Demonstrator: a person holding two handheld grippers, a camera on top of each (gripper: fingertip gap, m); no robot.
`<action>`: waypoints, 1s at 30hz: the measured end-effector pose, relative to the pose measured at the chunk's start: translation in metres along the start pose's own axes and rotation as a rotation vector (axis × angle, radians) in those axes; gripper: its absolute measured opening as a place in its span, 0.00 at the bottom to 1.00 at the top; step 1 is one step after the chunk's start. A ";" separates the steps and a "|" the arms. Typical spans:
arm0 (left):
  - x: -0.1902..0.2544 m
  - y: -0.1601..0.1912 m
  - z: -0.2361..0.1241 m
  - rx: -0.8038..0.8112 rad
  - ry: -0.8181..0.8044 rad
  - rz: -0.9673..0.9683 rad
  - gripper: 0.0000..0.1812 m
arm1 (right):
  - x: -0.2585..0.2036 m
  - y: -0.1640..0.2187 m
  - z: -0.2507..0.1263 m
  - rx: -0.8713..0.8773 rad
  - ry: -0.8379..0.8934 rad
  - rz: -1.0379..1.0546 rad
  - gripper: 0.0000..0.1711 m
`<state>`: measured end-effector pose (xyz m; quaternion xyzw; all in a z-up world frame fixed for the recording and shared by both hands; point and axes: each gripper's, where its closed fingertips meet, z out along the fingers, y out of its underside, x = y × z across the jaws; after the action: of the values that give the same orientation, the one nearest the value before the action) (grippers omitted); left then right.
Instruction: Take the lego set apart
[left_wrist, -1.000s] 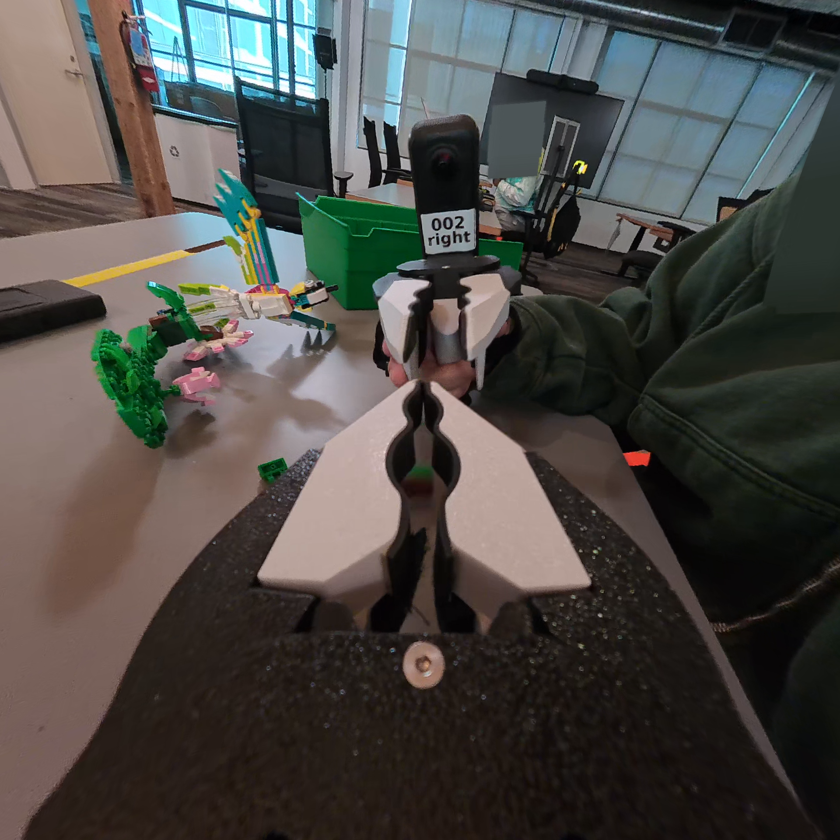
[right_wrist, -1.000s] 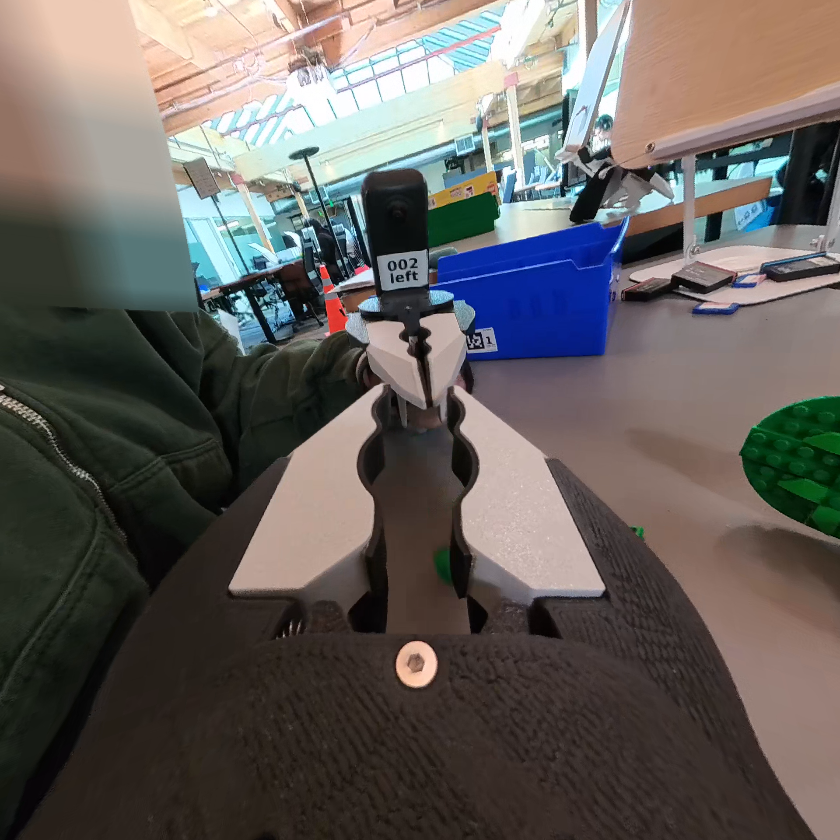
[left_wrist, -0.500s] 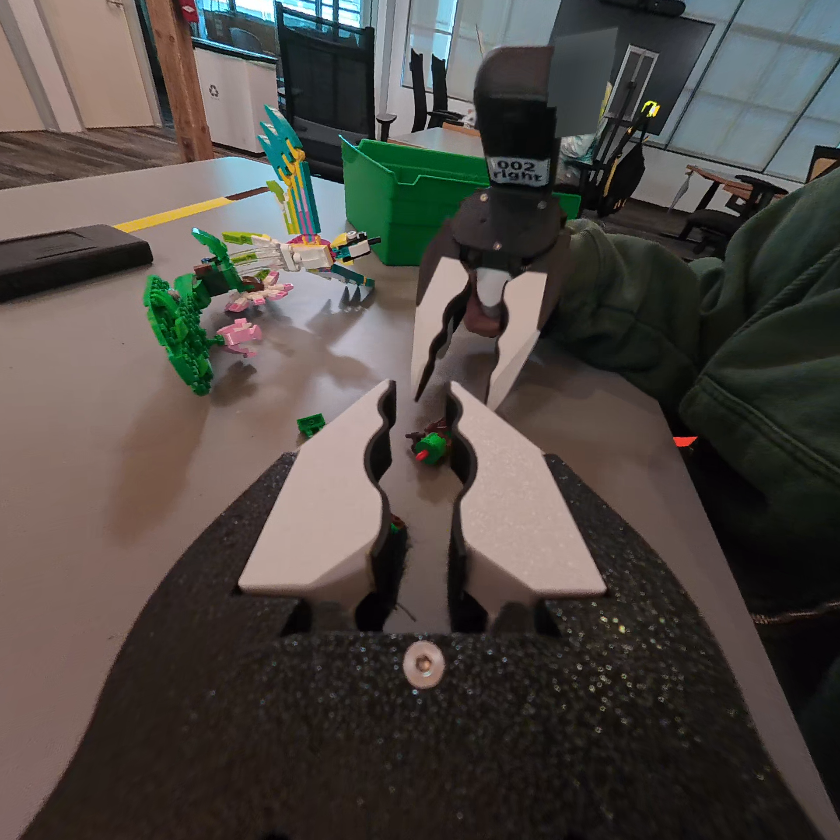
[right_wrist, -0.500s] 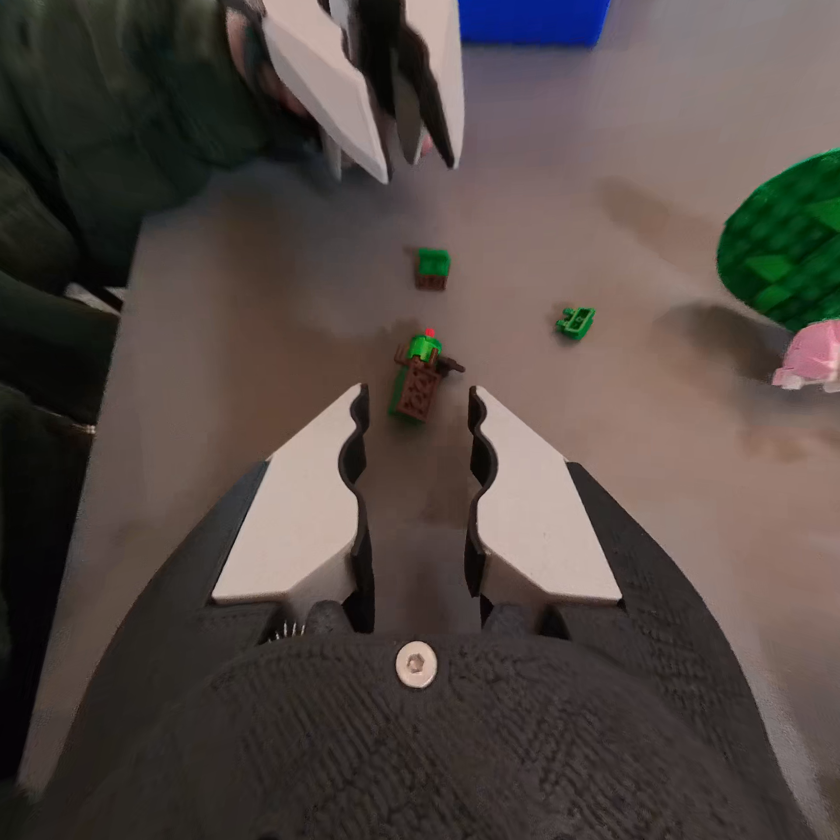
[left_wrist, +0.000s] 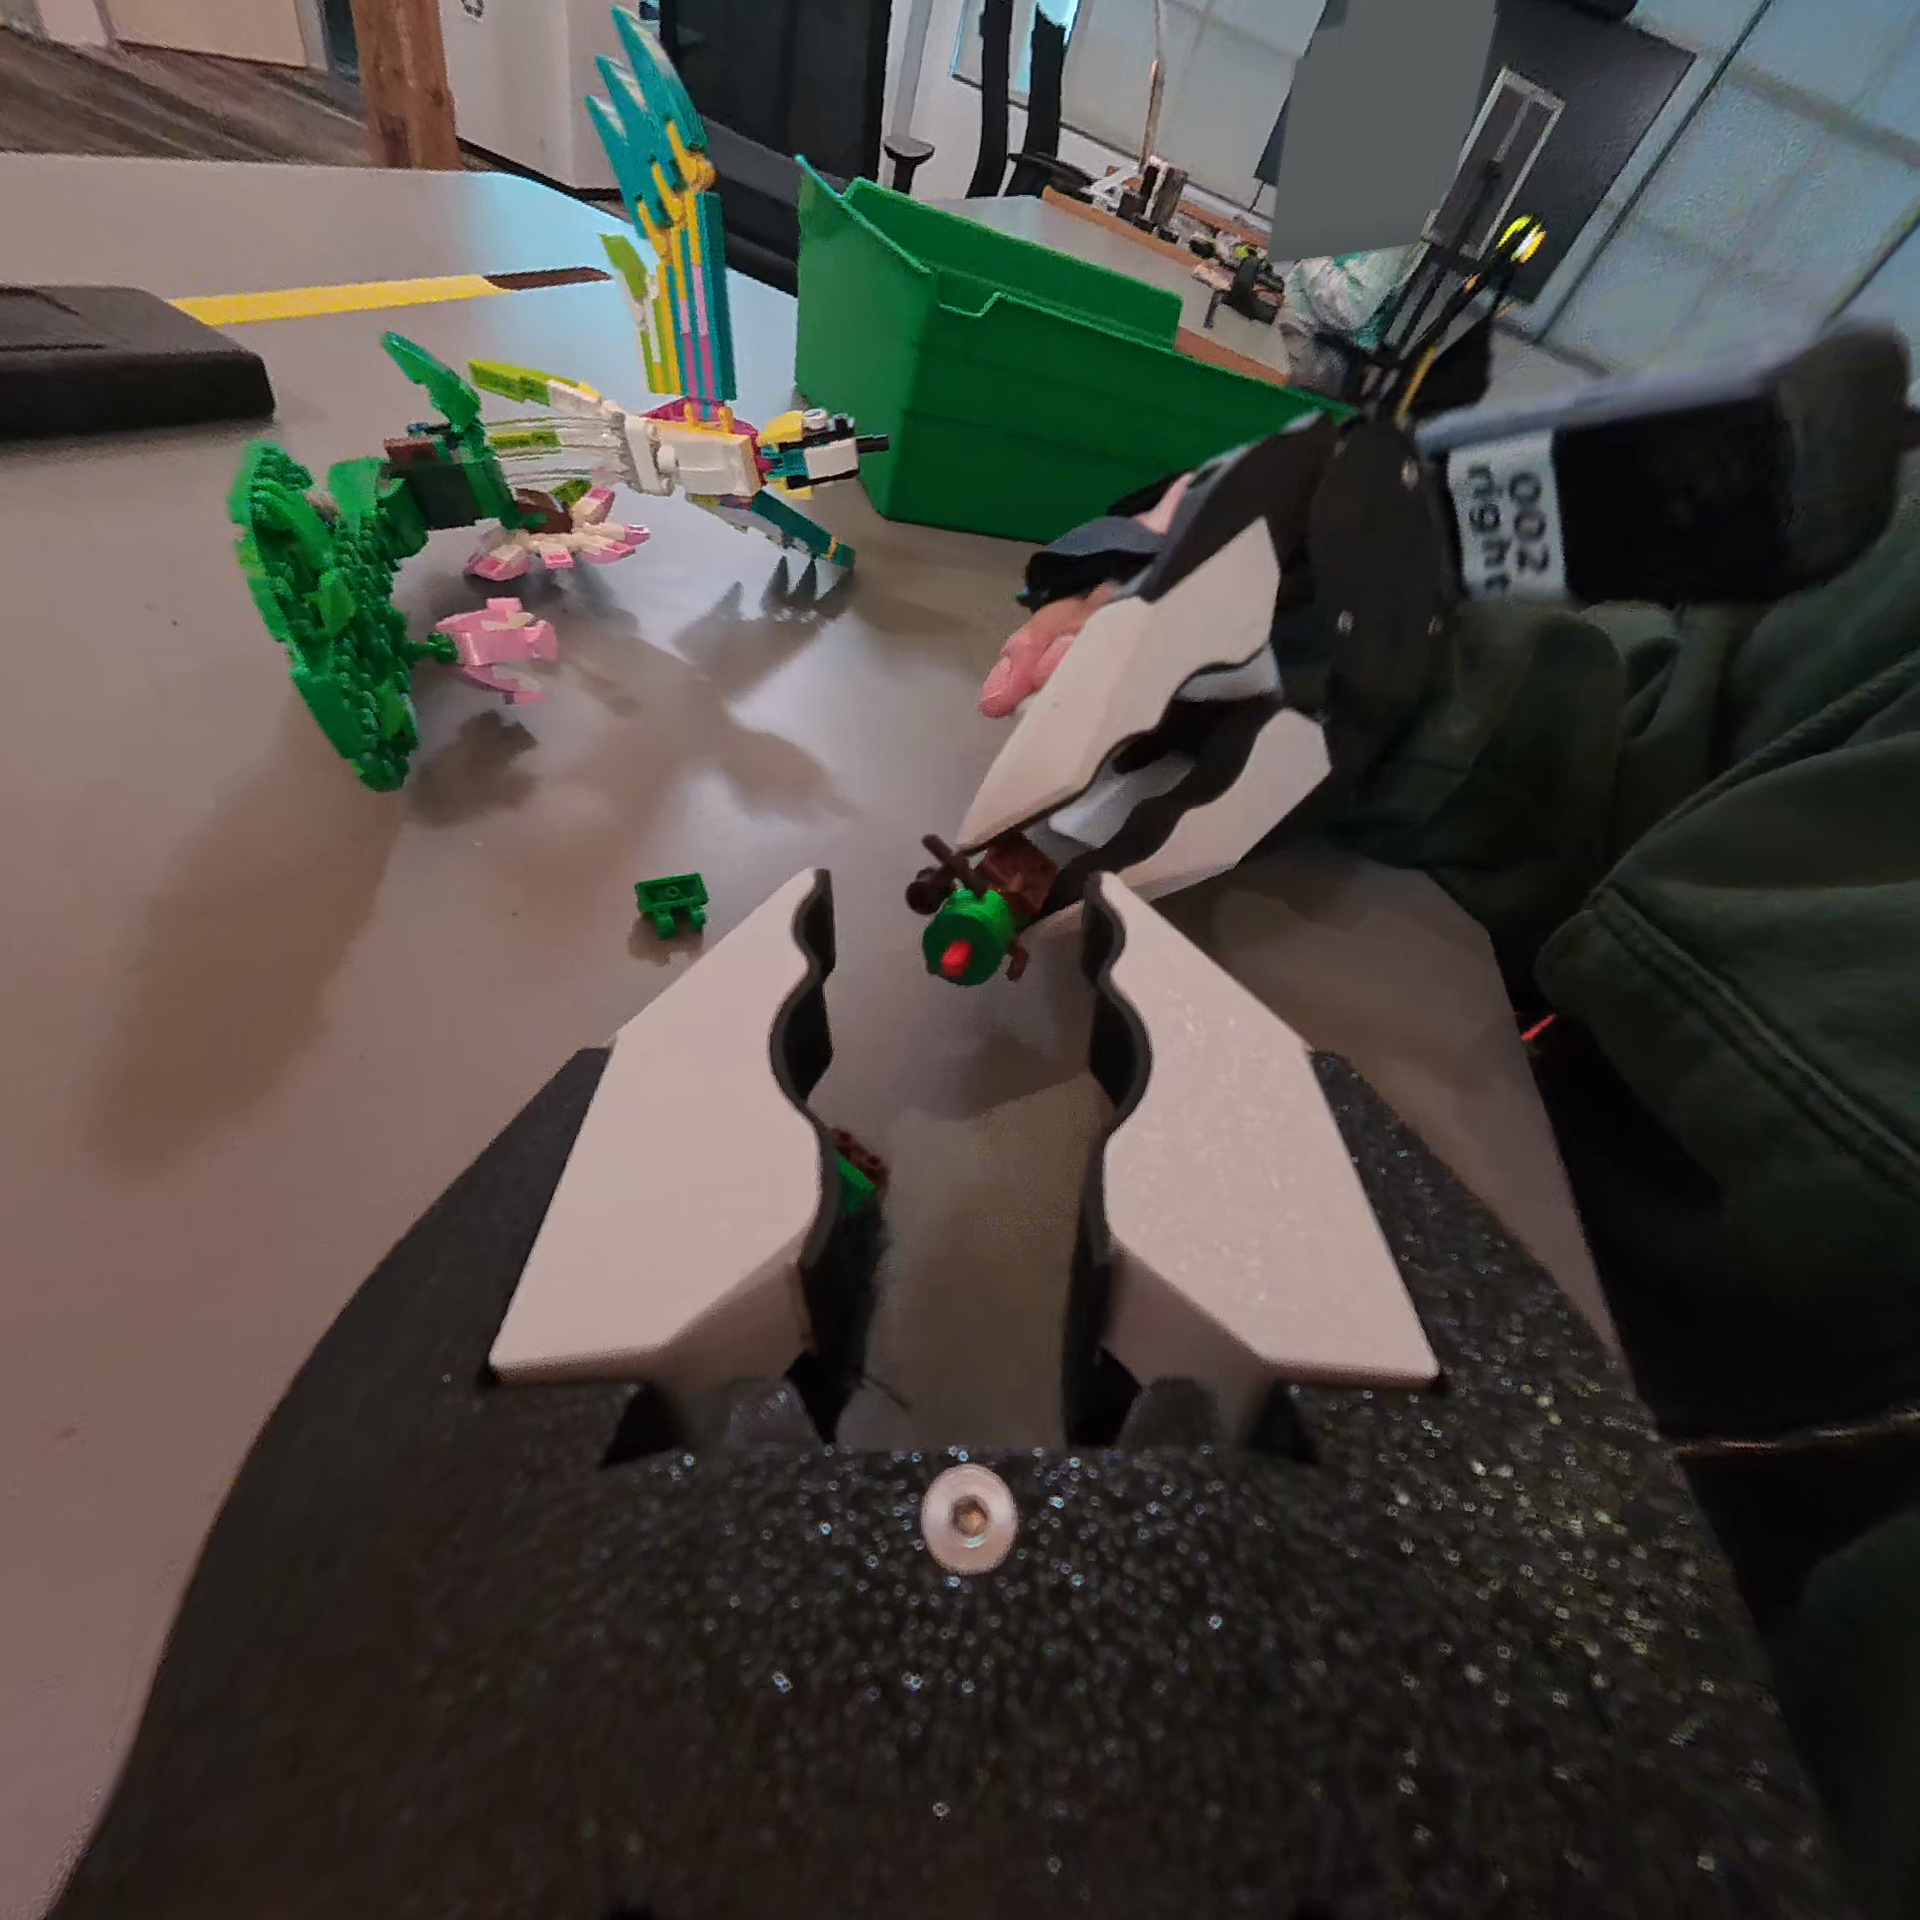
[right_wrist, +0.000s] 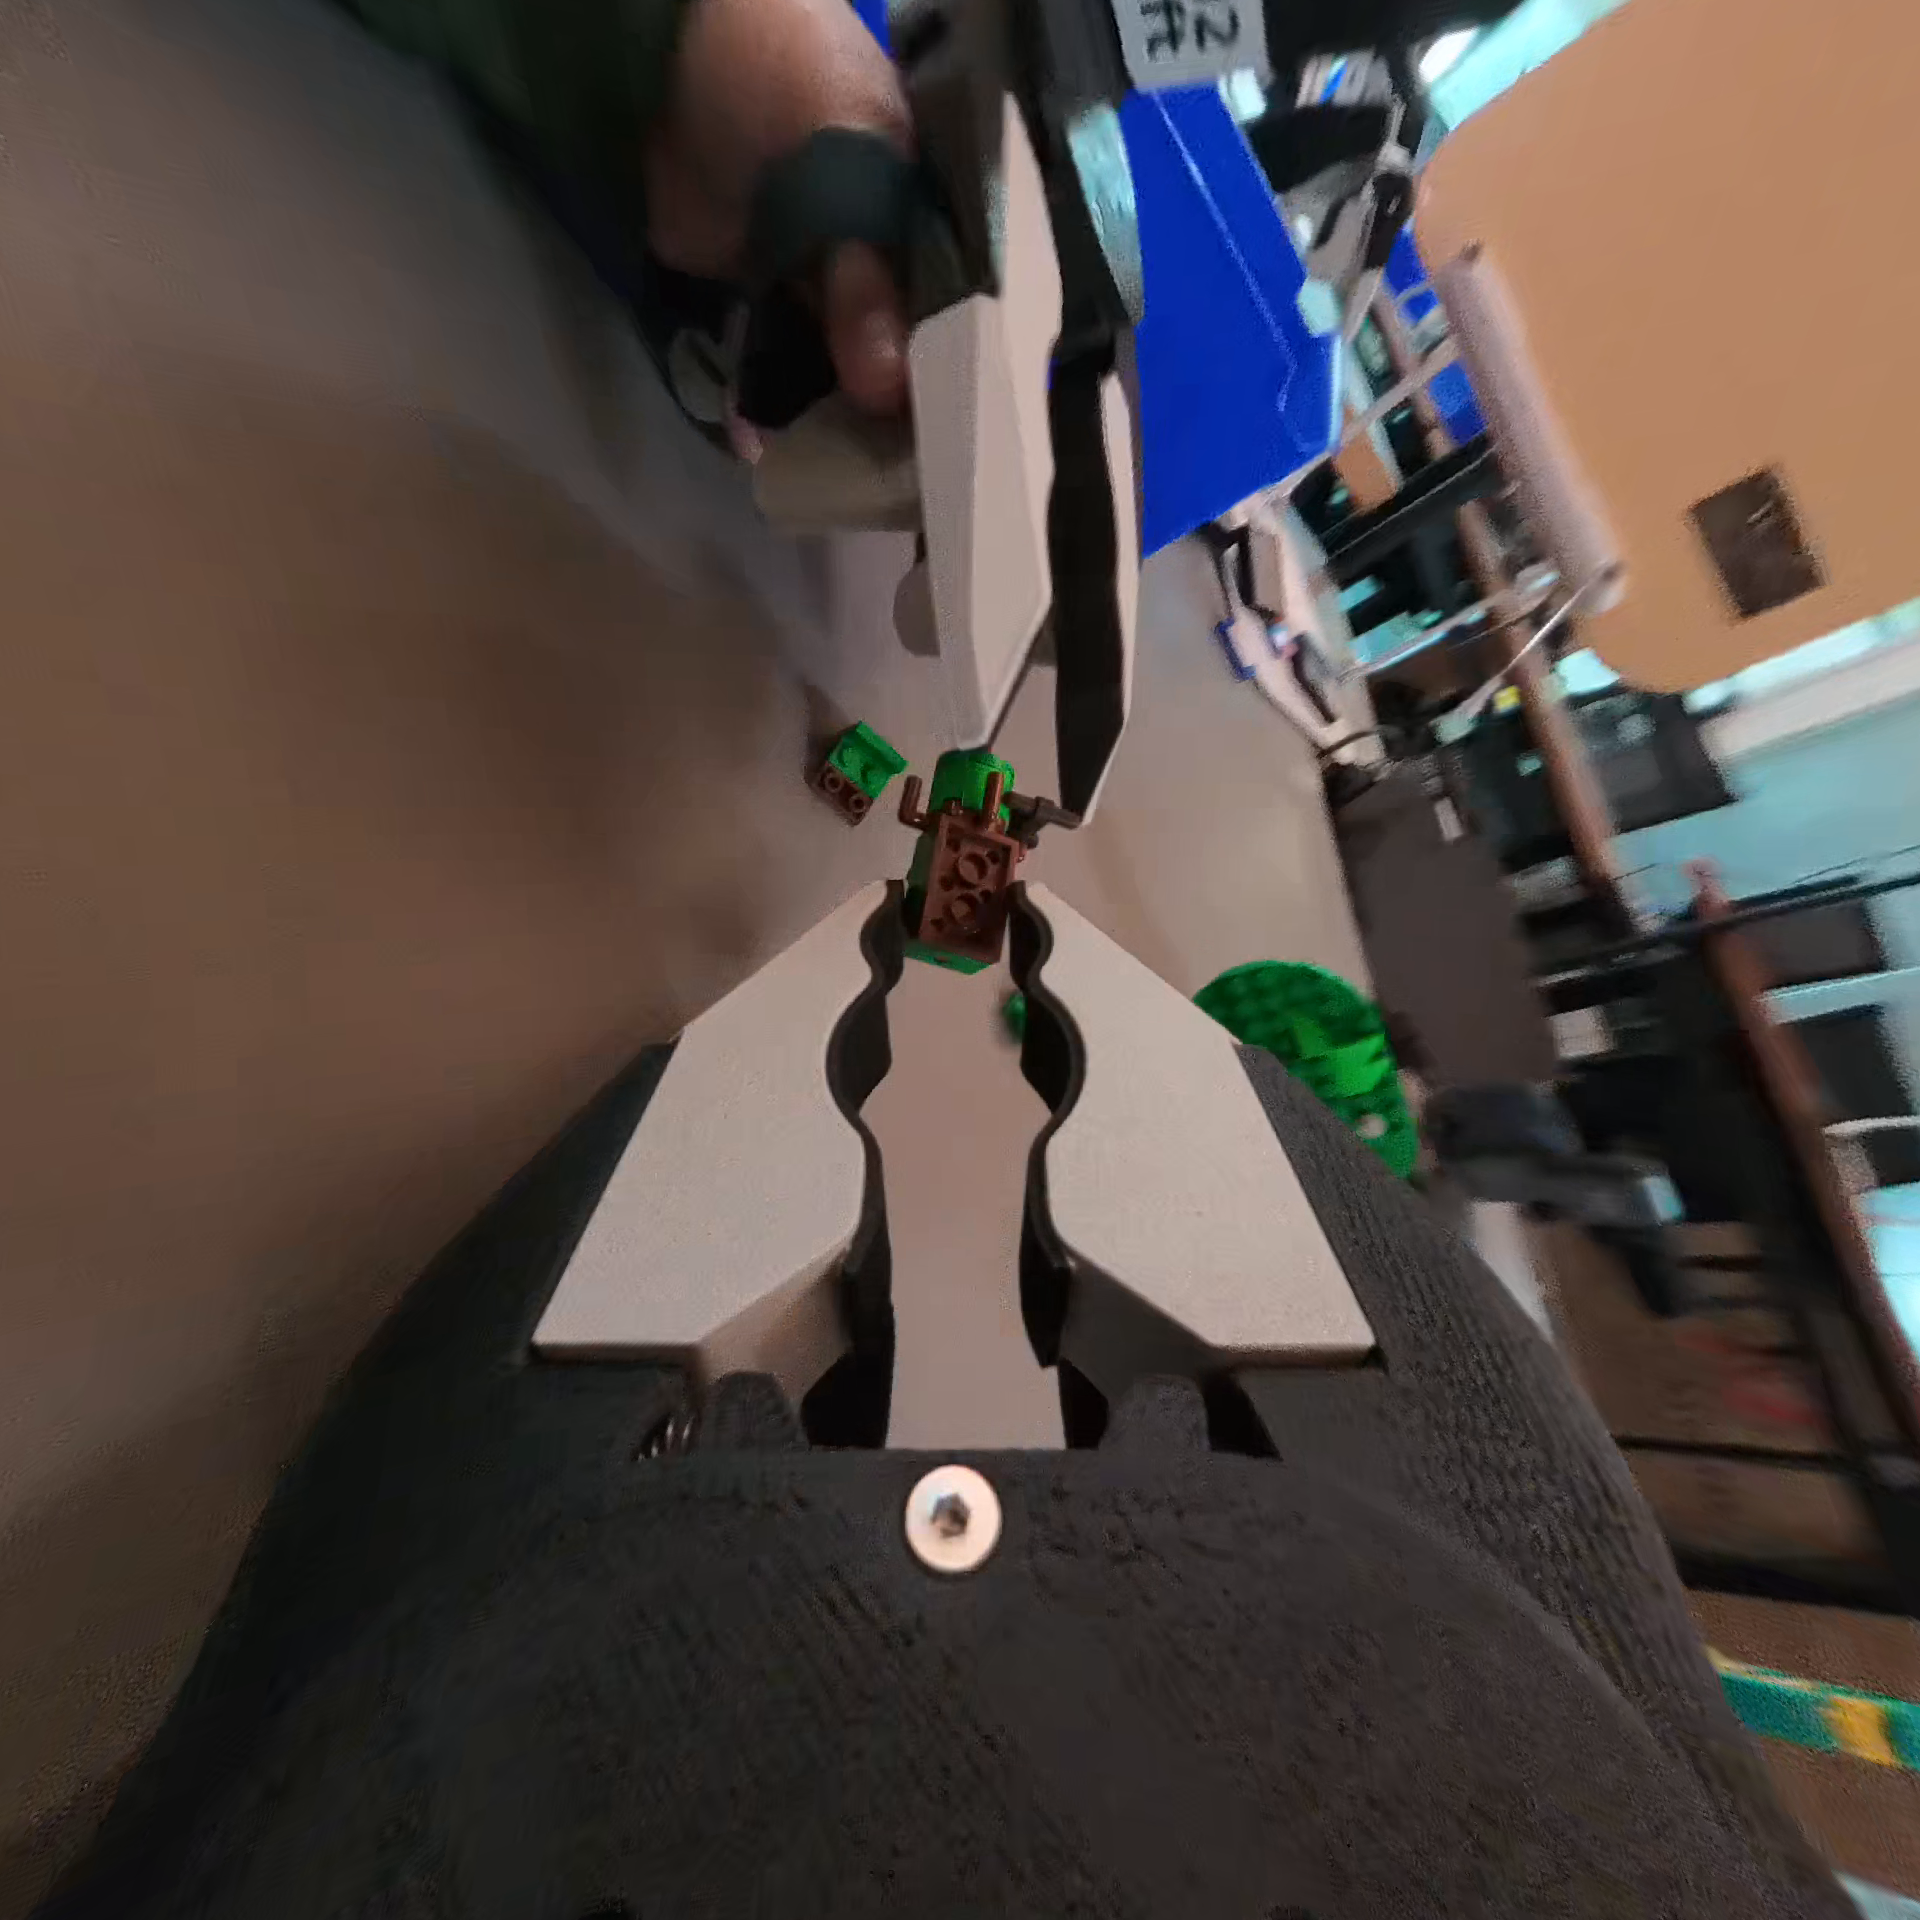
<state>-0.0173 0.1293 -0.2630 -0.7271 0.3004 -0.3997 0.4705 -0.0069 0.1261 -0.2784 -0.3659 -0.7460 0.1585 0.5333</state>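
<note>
Left wrist view: left gripper (left_wrist: 956, 914) is released, jaws wide apart, nothing between the tips. The stub (left_wrist: 971, 920), a small brown-and-green sub-assembly with a red stud on its round green end, sits just past the tips at 12 o'clock, pinched at its brown end by the right gripper (left_wrist: 1023, 868) coming in from 2 o'clock. Loose green clip (left_wrist: 670, 902) lies on the table (left_wrist: 260, 1039) at 10 o'clock; a tiny brown/green bit (left_wrist: 857, 1169) is partly hidden by the left finger's inner edge. Main lego set (left_wrist: 520, 488), with bird, pink flowers and green base, lies tipped over well apart at 10–11 o'clock, with the green bin (left_wrist: 987, 416) behind it at 12. Right wrist view: right gripper (right_wrist: 956, 894) is clenched on the stub (right_wrist: 961, 883) at the very fingertips, across the brown block; green end and thin brown prongs point to 12 o'clock toward the left gripper (right_wrist: 1039, 769), which is close to it. A separate green-on-brown brick (right_wrist: 857, 774) lies at 11 o'clock; the base shows at 3 o'clock. Handling, my read: stub is light, rigid, smooth plastic, so a tip-only grip can twist or slip. Prongs look thin and snappable, so avoid them. Left should take the round green end squarely and pull along the stud axis.
</note>
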 end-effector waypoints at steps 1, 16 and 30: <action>0.001 -0.001 0.000 0.008 0.020 -0.032 0.26 | 0.001 -0.002 0.000 0.001 0.030 -0.059 0.11; 0.028 -0.021 -0.007 0.144 0.188 0.027 0.12 | 0.016 -0.049 -0.021 0.320 0.016 0.216 0.20; 0.073 -0.052 -0.020 0.315 0.792 -0.563 0.12 | 0.037 -0.093 -0.047 0.616 0.061 0.414 0.09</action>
<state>0.0056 0.0810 -0.1881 -0.4928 0.1842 -0.7962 0.2987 -0.0049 0.0819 -0.1776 -0.3359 -0.5576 0.4689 0.5969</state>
